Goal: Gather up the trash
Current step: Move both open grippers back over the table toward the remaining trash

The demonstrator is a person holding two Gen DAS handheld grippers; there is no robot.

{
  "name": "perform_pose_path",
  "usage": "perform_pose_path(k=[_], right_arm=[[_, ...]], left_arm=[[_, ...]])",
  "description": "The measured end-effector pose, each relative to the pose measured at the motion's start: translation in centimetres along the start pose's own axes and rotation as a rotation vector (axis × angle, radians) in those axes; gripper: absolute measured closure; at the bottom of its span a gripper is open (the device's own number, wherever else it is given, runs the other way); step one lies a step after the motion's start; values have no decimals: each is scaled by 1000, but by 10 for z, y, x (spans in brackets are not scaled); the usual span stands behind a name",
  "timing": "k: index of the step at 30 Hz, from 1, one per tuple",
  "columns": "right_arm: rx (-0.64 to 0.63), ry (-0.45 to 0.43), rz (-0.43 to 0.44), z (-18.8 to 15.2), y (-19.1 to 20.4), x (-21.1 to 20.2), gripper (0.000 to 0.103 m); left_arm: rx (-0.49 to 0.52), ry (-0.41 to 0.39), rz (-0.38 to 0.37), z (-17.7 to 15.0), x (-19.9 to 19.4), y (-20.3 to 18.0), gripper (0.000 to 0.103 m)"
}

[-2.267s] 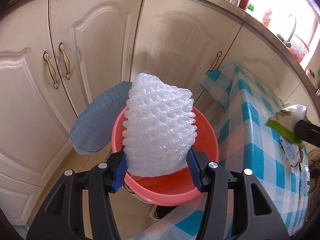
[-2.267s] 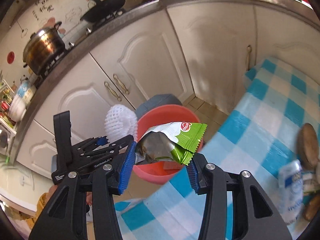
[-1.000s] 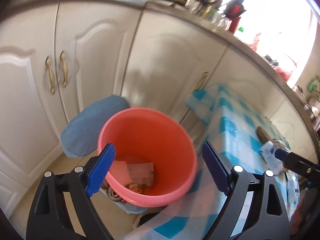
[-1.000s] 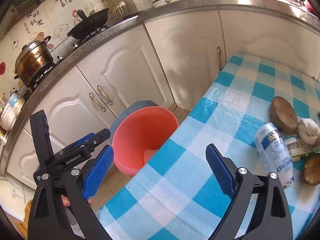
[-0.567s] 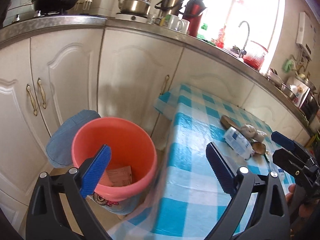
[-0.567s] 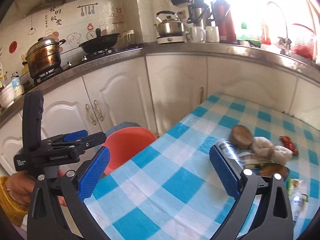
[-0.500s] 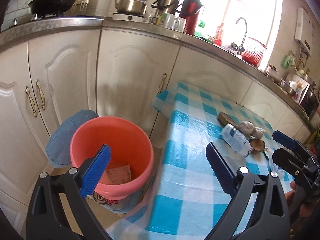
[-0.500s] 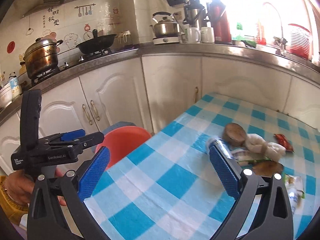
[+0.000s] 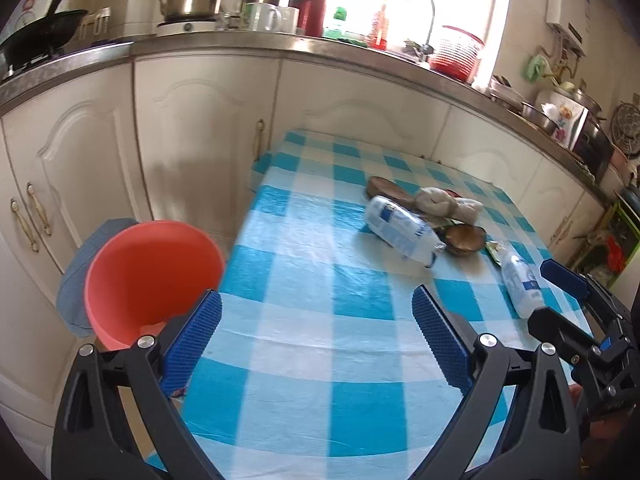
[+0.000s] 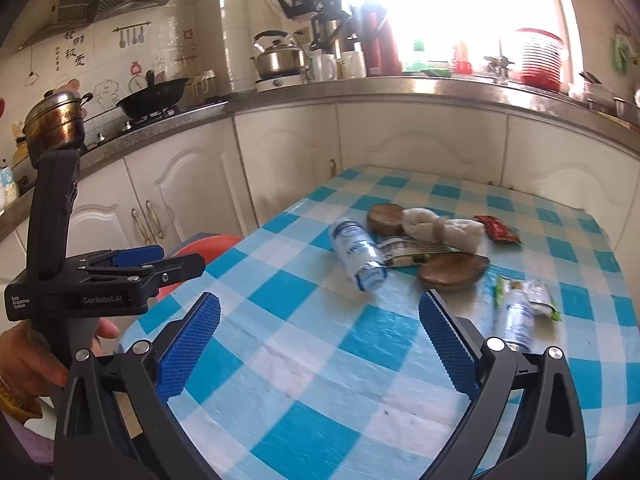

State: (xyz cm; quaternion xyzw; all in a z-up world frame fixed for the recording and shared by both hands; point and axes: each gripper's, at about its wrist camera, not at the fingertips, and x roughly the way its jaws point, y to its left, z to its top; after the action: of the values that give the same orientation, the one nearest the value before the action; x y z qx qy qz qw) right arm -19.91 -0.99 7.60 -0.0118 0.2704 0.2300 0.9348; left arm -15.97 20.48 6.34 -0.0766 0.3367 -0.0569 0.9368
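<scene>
A red bucket (image 9: 148, 276) stands on the floor at the table's left edge; only its rim shows in the right wrist view (image 10: 200, 246). Trash lies on the blue checked tablecloth (image 9: 320, 280): a large white bottle (image 9: 402, 232) (image 10: 358, 254), a small bottle (image 9: 520, 284) (image 10: 514, 320), crumpled white paper (image 9: 444, 202) (image 10: 440, 226), two brown round pieces (image 10: 452, 268), a red wrapper (image 10: 496, 228) and a green wrapper (image 10: 540, 300). My left gripper (image 9: 316, 342) is open and empty over the near table. My right gripper (image 10: 320, 346) is open and empty, short of the trash.
White cabinets (image 9: 200, 128) run behind the table and the bucket. A blue cushion (image 9: 76, 272) sits behind the bucket. The counter (image 10: 400, 88) holds a kettle, flasks, a wok and a pot. The left gripper also shows in the right wrist view (image 10: 132, 270).
Both grippers let go of their trash over the bucket: the foam net and the green wrapper are gone. Both then swung right, from the bucket toward the table and its trash.
</scene>
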Motion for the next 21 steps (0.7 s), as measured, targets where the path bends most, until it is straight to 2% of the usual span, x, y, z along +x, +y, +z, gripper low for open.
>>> perform_pose_path(k=[12,21], right_arm=[[162,-18,-101,-23,-78,-35,4],[307,11,-145,-38,-137,-48,4]], left_arm=[[73,56,-79,7,23,-65,7],[119,109,-95,23,54,-105,7]])
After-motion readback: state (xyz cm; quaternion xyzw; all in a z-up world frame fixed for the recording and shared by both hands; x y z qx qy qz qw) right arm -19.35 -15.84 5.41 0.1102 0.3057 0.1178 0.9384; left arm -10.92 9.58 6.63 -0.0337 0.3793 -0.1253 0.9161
